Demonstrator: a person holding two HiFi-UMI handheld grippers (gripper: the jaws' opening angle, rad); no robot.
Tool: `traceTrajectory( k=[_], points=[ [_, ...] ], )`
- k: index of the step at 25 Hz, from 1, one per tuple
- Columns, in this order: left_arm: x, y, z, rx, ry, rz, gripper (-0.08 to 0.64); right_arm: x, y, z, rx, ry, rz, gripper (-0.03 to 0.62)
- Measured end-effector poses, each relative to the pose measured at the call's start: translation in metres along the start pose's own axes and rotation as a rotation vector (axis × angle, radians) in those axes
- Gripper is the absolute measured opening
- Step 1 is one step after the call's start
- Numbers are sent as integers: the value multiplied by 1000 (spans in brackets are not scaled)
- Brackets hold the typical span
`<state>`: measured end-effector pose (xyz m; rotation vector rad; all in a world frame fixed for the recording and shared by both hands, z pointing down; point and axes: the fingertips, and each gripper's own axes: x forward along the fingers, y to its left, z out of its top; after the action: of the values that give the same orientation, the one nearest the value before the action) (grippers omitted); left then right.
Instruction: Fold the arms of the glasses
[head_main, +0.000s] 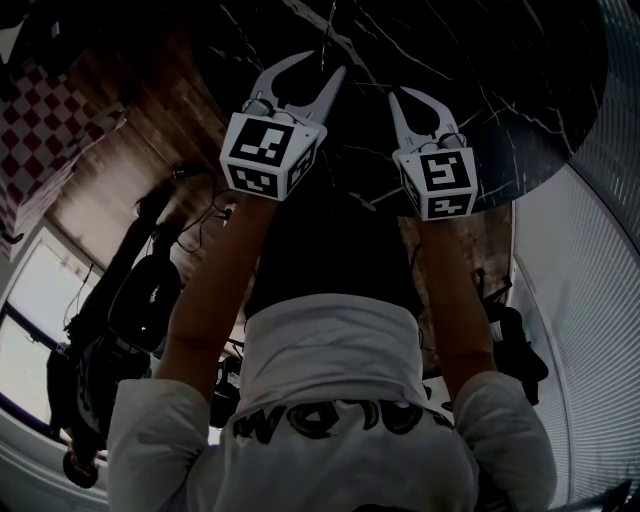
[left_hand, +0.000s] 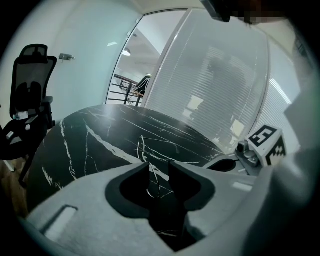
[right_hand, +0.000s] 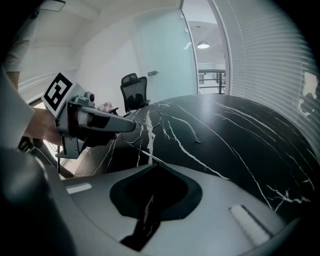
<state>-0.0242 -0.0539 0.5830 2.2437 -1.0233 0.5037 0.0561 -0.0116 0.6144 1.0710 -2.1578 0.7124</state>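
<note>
The glasses (right_hand: 187, 126), thin wire frames with arms spread, lie on the black marble counter (head_main: 480, 60) near the top centre of the head view, just beyond the tips of the left hand-held gripper (head_main: 327, 62). Its jaws stand apart with nothing clamped between them. The right hand-held gripper (head_main: 400, 95), just right of it, hovers over the counter with jaws together and empty.
</note>
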Motion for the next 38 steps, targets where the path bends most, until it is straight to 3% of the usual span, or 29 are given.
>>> traceTrajectory(
  k=[12, 38],
  points=[
    [6, -3, 1, 3, -3, -13, 37, 10, -13, 10, -15, -9, 2, 2],
    [8, -52, -20, 7, 53, -108, 34, 22, -2, 32, -62, -53, 47, 2]
  ],
)
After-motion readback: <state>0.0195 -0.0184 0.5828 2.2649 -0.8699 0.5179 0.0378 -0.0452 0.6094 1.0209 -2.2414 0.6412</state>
